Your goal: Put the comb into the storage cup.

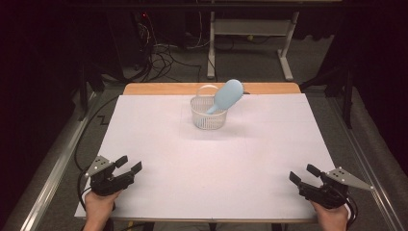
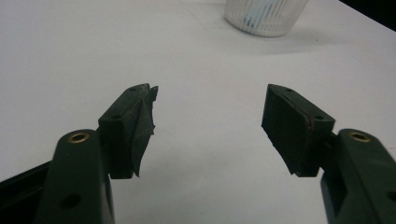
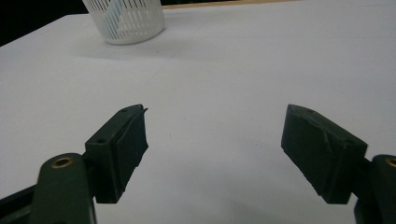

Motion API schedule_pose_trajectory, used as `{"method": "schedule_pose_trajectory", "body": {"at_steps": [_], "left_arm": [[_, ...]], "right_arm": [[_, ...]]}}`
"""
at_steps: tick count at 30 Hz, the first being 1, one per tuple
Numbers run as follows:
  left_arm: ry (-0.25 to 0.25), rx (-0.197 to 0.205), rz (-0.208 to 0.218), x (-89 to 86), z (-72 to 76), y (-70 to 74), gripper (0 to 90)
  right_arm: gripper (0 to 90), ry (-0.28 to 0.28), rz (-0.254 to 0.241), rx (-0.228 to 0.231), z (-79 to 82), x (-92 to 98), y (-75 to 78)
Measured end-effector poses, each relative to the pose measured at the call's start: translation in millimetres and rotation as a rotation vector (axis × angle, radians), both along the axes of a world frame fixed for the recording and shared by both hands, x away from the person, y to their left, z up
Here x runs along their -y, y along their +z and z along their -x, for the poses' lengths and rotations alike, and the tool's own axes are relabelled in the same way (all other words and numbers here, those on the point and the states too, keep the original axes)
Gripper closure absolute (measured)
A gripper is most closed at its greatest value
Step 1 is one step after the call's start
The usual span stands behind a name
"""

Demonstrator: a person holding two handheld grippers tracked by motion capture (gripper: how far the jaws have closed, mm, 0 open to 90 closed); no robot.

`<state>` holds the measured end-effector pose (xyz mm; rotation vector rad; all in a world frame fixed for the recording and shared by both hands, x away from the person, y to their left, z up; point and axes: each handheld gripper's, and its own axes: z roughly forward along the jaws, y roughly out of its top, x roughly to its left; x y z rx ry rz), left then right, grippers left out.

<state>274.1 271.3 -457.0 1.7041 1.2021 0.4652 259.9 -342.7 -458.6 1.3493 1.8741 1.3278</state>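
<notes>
**Both tongs open at the near corners, basket and scoop at the far middle**

A white worktop point(image 1: 207, 159) is seen from above, with a strip of bare wood exposed along its far edge. Near the middle of that far edge, a small white slotted basket point(image 1: 208, 113) is set upright on the white surface. A pale blue scoop point(image 1: 226, 96) is propped inside it, its handle down in the basket and its broad rounded end leaning up and out over the rim toward the right. A thin white bail handle is raised behind the basket's rim.

The left tongs point(image 1: 128, 164) are held at the near left corner of the worktop, gripped from below by the person's left hand point(image 1: 100, 205). Their jaws are spread apart and nothing is held between them. The right tongs point(image 1: 304, 173) are held at the near right corner by the right hand point(image 1: 331, 216), likewise spread wide and empty. Both are kept well apart from the basket.

In the left gripper view, the two black jaws are seen parted over bare white surface, with the lower part of the basket point(image 2: 265, 16) at the top edge, right of centre. In the right gripper view, the jaws are again parted, and the basket point(image 3: 125, 21) is seen at the upper left, with a pale blue shape visible through its slots.

Beyond the worktop, a dark floor with loose cables and the legs of a metal frame can be made out.
</notes>
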Motion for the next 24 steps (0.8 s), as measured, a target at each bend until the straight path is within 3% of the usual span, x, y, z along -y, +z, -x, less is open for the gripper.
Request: {"method": "schedule_pose_trajectory", "body": {"at_steps": [10,24], "left_arm": [[-0.003,0.000,0.008,-0.8,0.1,0.5,34.7],[-0.007,-0.009,0.012,-0.2,-2.5,-0.9,34.7]], "right_arm": [[22.3,-0.002,0.011,0.002,5.0,-0.5,-0.7],[22.3,-0.018,-0.018,-0.013,3.9,1.3,-2.7]]}}
